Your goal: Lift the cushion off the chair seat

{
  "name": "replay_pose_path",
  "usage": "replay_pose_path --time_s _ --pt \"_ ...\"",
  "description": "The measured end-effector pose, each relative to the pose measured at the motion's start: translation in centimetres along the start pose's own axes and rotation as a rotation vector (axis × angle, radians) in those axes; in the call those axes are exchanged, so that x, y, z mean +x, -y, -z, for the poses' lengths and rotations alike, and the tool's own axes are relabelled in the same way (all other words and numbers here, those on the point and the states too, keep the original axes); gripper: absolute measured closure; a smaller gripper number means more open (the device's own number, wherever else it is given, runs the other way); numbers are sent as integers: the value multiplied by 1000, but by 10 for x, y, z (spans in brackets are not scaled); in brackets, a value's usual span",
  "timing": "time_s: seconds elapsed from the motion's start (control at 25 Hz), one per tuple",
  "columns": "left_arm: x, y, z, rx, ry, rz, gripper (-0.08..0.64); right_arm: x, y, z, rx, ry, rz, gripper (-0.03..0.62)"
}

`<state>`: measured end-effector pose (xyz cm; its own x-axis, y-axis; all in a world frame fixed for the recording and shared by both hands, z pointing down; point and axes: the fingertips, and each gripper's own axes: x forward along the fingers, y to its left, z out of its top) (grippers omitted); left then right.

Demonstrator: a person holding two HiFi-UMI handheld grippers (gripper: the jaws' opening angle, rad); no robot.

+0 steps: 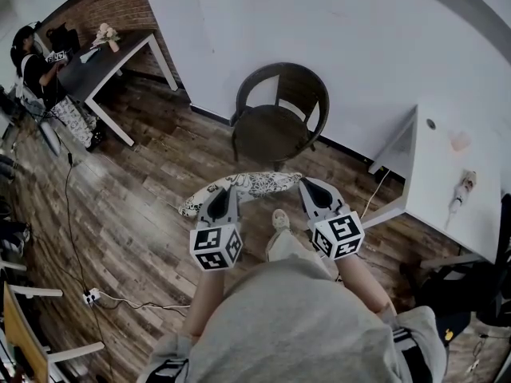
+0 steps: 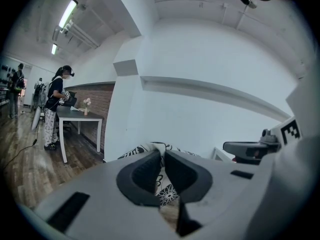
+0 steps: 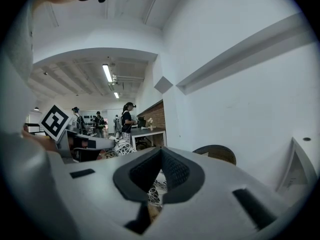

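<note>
Cushion (image 1: pixel 255 183) hangs clear of the chair (image 1: pixel 275 130), lower in frame, its long axis left to right. Fingers of the left gripper (image 1: pixel 230 191) and right gripper (image 1: pixel 306 185) are clenched on its near edge, the right at the end.

I counted one patterned cushion (image 1: pixel 247 186), one chair (image 1: pixel 281 126) and two tables, a dark table (image 1: pixel 104 62) and a white table (image 1: pixel 447 174). I held two grippers, the left gripper (image 1: pixel 231 191) and the right gripper (image 1: pixel 310 188). There was one vase of flowers (image 1: pixel 106 34) at the dark table's far corner, one person (image 1: pixel 36 69) at that table's edge, and one power strip (image 1: pixel 90 296) on the floor.
</note>
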<state>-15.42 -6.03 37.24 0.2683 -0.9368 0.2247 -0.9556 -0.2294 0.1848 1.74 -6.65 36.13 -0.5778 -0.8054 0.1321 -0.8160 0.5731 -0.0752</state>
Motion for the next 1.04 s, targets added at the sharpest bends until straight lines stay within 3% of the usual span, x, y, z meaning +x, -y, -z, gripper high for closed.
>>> replay_pose_path --time_s 1.04 --pt "3 -5 1 8 -9 -3 532 6 4 2 3 -5 33 592"
